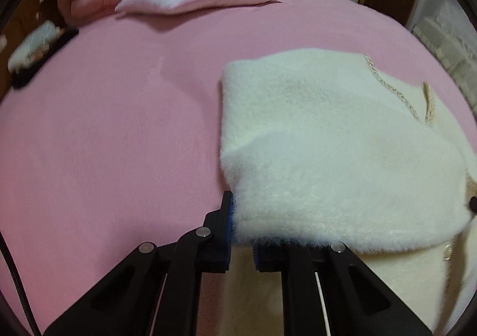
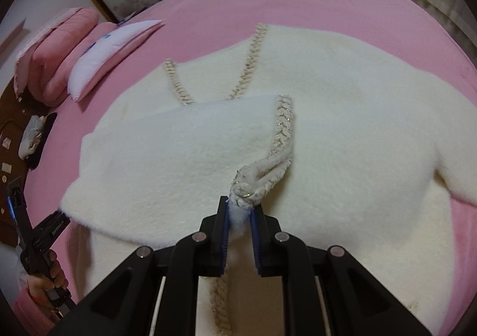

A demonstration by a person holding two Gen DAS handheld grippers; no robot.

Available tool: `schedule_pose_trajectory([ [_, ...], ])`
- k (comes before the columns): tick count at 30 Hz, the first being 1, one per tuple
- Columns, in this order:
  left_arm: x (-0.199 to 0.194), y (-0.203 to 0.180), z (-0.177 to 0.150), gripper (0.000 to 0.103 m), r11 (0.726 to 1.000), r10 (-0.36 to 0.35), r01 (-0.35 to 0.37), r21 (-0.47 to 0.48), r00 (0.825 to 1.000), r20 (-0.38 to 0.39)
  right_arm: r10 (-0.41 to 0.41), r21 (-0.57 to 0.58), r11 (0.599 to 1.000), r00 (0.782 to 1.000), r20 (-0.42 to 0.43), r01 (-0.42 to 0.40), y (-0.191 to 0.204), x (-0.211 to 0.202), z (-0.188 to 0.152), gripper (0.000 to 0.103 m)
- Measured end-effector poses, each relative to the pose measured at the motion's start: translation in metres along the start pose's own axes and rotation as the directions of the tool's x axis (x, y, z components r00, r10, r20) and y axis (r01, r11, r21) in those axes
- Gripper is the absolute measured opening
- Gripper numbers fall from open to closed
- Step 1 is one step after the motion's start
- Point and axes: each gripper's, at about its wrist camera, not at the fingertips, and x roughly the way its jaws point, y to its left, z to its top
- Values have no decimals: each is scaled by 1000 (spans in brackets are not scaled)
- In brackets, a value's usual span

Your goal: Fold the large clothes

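Your right gripper [image 2: 240, 212], nearest the lens in the right wrist view, has its jaws drawn narrow on the braided trim [image 2: 281, 127] of the cream cardigan [image 2: 342, 91], with a tuft of the fluffy cloth pinched between the blue pads. You hold it there because the trim marks the front edge, so gripping it lets you carry the whole front panel as one piece. Just beyond your fingertips the trim loops back on itself, which suggests slack in the lifted edge. Your left gripper [image 1: 241, 224] has its jaws nearly together on the near corner of the folded flap; the fur hides the right-hand pad, so how much cloth is caught cannot be told, though the flap's edge lies between the pads. In the right wrist view that same tool appears at the far left, held by a hand [image 2: 44, 279] in a pink sleeve [image 2: 26, 315]. With both near corners held, the flap probably stays flat while you lay it across the body. Ahead of both tools the cardigan lies spread on the pink bed [image 1: 104, 127], its neckline farthest from you. Pillows [image 2: 98, 53] sit well beyond, to the left, clear of the fold.
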Motion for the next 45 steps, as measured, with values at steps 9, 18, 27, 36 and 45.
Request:
schedule_pose_trajectory([
  [9,7,-18,-5,32,998,24,-20,63,997,-76,-185,43,982,982,41,183,-9,14,25,10],
  [18,-58,-7,-8,53,1000,20,-21,-7,998,-61,-338,56,941,928,156,334,6,-27,22,30],
  [27,10,-40,19,11,982,-173,149,-114,954,-246,373,96,927,911,-173,-362,100,60,2,2],
  [36,32,-13,9,1,987,-146,126,-95,957,-252,187,176,969,980,-64,-173,45,75,8,0],
  [45,32,-39,18,1,998,-35,21,-56,964,-265,-209,323,927,978,19,192,-53,29,17,0],
])
